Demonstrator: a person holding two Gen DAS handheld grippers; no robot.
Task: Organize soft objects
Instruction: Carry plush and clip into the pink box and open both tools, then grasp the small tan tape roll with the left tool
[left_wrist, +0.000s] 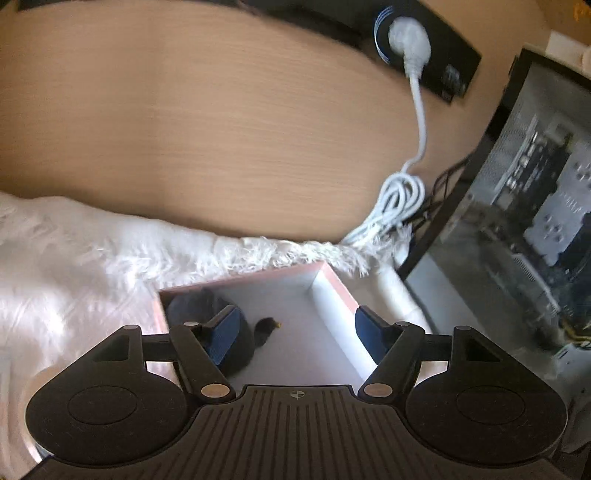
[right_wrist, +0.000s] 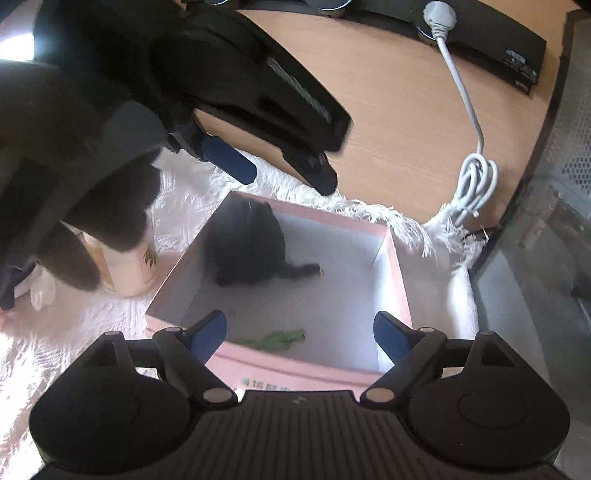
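A pink box (right_wrist: 400, 280) with a white inside stands on a white fluffy rug. A dark soft toy (right_wrist: 245, 243) lies in its far left corner, a thin limb with a yellow tip pointing right. A small green soft piece (right_wrist: 275, 338) lies by the near wall. My left gripper (left_wrist: 295, 330) is open and empty above the box, with the dark toy (left_wrist: 240, 350) behind its left finger. It shows from outside in the right wrist view (right_wrist: 288, 173). My right gripper (right_wrist: 301, 332) is open and empty over the box's near wall.
A cream cup (right_wrist: 129, 269) stands on the rug (left_wrist: 74, 266) left of the box. A coiled white cable (right_wrist: 476, 181) runs to a black power strip (right_wrist: 480, 29) on the wooden floor. A computer case (left_wrist: 517, 206) stands at the right.
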